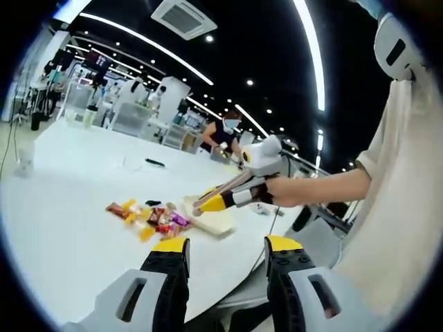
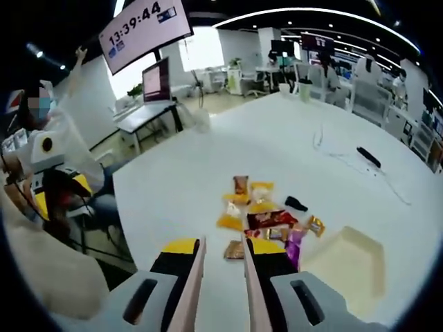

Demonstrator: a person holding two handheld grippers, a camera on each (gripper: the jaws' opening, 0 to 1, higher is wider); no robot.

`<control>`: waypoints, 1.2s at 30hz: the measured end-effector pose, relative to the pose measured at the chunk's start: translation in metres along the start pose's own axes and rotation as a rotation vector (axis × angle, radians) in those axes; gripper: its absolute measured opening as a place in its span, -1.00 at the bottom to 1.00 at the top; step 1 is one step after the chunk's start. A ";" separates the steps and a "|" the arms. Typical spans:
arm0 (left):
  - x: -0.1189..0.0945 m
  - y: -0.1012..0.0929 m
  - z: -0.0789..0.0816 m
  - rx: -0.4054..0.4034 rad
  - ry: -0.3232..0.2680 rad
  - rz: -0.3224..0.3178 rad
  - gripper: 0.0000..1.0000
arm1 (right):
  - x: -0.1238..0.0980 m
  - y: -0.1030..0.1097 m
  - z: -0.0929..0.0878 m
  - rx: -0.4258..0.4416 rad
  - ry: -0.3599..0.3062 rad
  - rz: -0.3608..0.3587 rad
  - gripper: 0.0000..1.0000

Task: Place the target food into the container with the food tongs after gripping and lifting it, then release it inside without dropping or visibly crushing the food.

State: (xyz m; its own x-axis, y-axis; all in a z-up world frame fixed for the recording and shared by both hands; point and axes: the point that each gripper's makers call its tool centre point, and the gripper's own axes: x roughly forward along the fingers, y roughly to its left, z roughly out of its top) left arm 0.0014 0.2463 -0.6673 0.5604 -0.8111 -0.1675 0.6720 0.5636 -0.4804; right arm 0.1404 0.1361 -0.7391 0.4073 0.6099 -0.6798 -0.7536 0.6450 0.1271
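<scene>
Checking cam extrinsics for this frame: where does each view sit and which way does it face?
Left gripper view: rides the left tool, held off the edge of the white table, looking across it at the snack pile and tray; the right tool comes in from the right, with the person's hand, forearm and shirt.
Right gripper view: rides the right tool, low over the table, facing down its length over the snacks; tray at right.
Shared: table, snack pile, tray.
</scene>
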 end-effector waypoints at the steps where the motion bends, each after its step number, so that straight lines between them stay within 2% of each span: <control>1: 0.000 0.001 -0.001 -0.002 -0.001 0.002 -0.16 | 0.002 -0.003 0.000 -0.004 0.005 -0.001 -0.46; 5: 0.002 0.004 -0.003 -0.014 0.009 0.010 -0.16 | 0.009 -0.012 0.002 0.007 0.011 0.006 -0.46; 14: 0.004 0.008 -0.011 -0.037 0.036 0.014 -0.17 | 0.038 -0.018 -0.011 0.007 0.077 0.015 -0.46; 23: 0.002 0.012 -0.018 -0.069 0.031 0.036 -0.17 | 0.058 -0.018 -0.018 -0.001 0.131 0.014 -0.46; 36: -0.006 0.022 -0.023 -0.097 0.019 0.074 -0.17 | 0.079 -0.031 -0.027 -0.026 0.209 -0.003 -0.47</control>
State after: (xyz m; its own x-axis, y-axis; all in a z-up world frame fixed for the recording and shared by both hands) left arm 0.0015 0.2600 -0.6960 0.5970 -0.7711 -0.2212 0.5785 0.6049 -0.5473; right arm 0.1817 0.1516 -0.8162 0.2958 0.4976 -0.8154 -0.7668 0.6328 0.1079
